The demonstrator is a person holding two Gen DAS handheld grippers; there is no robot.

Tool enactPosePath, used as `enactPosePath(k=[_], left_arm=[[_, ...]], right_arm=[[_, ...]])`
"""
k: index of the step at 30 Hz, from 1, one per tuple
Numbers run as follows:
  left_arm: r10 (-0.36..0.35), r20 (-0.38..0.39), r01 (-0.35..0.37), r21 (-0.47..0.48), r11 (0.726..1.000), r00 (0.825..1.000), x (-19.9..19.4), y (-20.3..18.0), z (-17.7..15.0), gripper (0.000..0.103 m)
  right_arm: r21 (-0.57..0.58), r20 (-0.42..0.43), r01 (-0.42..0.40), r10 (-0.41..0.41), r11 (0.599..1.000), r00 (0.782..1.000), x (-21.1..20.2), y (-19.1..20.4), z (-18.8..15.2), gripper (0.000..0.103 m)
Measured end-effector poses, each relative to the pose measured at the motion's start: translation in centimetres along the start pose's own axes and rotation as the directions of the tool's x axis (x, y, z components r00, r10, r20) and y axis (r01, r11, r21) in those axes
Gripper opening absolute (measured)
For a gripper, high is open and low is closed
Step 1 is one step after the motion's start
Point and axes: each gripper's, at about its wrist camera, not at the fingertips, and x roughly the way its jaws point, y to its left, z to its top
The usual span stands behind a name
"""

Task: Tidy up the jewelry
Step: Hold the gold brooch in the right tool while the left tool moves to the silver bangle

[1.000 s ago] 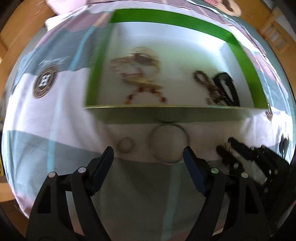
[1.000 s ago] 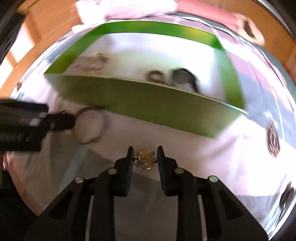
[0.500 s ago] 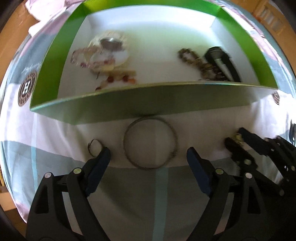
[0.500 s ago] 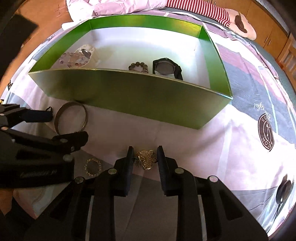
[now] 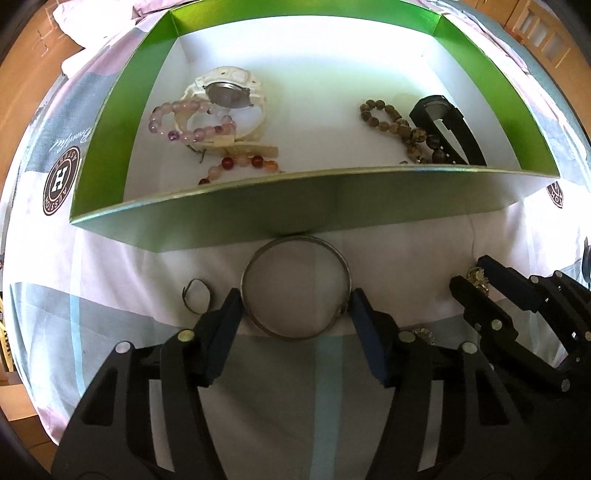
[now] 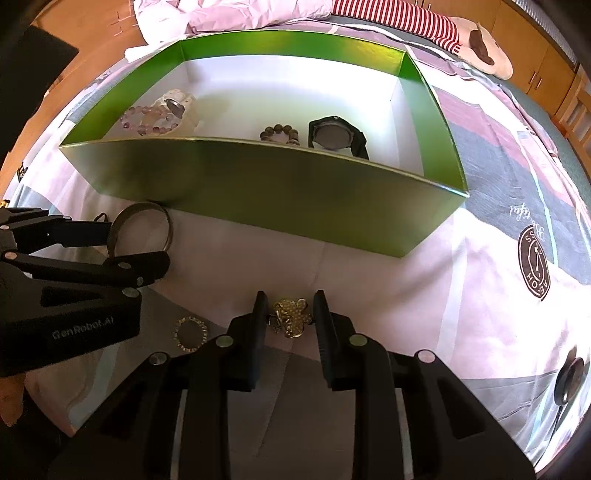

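Observation:
A silver bangle (image 5: 295, 336) lies on the bedspread just in front of the green box (image 5: 295, 206). My left gripper (image 5: 295, 295) points down over it. Its jaws are closing with the bangle between them, and both blue pads touch its sides. In the right wrist view the bangle (image 6: 168, 225) sits between the left gripper's (image 6: 136, 243) fingers. My right gripper (image 6: 290, 297) is shut on a gold flower brooch (image 6: 291, 317) just above the cloth. It shows at the right of the left wrist view as the right gripper (image 5: 471, 273).
Inside the box lie a white watch (image 5: 229, 92), a pink bead bracelet (image 5: 177, 122), a brown bead bracelet (image 5: 391, 118) and a black watch (image 5: 443, 114). A small dark wire ring (image 5: 195, 295) and a gold ring-shaped piece (image 6: 190, 334) lie on the bedspread. A striped plush (image 6: 406, 18) lies behind the box.
My left gripper came down and closer to the box, then narrowed its jaws until the pads met the bangle. The right gripper stayed still with the brooch.

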Motion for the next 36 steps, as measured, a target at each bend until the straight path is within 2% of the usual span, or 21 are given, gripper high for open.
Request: enactPosePath(k=[9,36], left_arm=[[-0.011,0.001,0.011,-0.038,0.999,1.0,-1.7,3.2,-0.2,0.06],[-0.01,-0.011,0.009,-0.034,0.999,1.0,-0.9,2.6,-0.2,0.06]], right_arm=[[-0.023,0.014,-0.032,0.032,0.999,0.999,-0.8,0.5,-0.2,0.026],[-0.063,0.015,-0.046,0.048,0.997,0.999,-0.6,1.7,-0.6,0.026]])
